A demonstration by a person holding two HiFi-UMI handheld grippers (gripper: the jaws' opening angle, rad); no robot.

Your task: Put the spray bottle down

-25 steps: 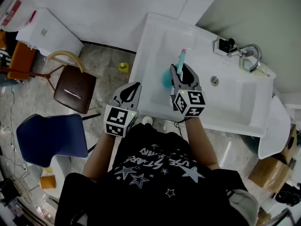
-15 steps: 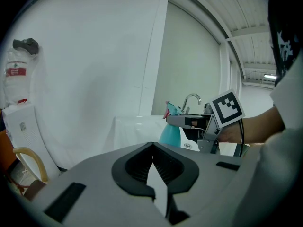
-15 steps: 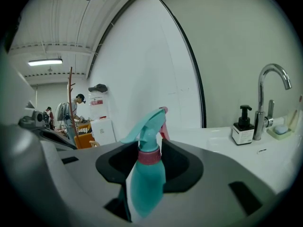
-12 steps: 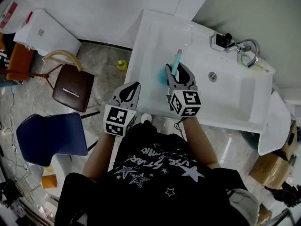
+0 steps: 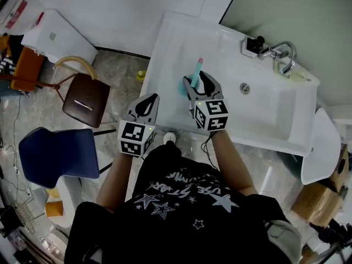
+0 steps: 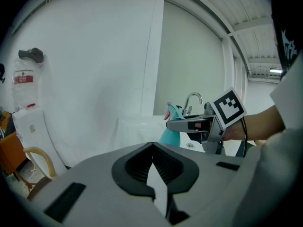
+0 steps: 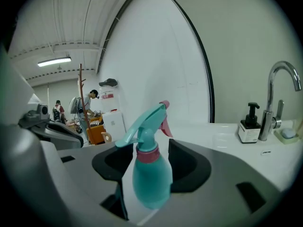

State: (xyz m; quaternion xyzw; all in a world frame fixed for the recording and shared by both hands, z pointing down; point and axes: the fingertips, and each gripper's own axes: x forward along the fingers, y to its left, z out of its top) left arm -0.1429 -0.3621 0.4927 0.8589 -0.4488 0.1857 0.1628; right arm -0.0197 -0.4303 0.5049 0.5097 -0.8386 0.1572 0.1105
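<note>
The left tongs hang closed and empty just off the sink's left edge. The right tongs have just been opening, pads off the spray bottle, which stands upright between them near that edge. Pulling back crooked could clip it and tip it floorward. Rightward, the basin lies open up to the faucet.

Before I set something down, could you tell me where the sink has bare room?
Bare: the far ledge of the sink between its left corner and the soap dispenser, and the basin floor between the spray bottle and the drain. Crowded: the far right corner, with soap dispenser and faucet.
</note>
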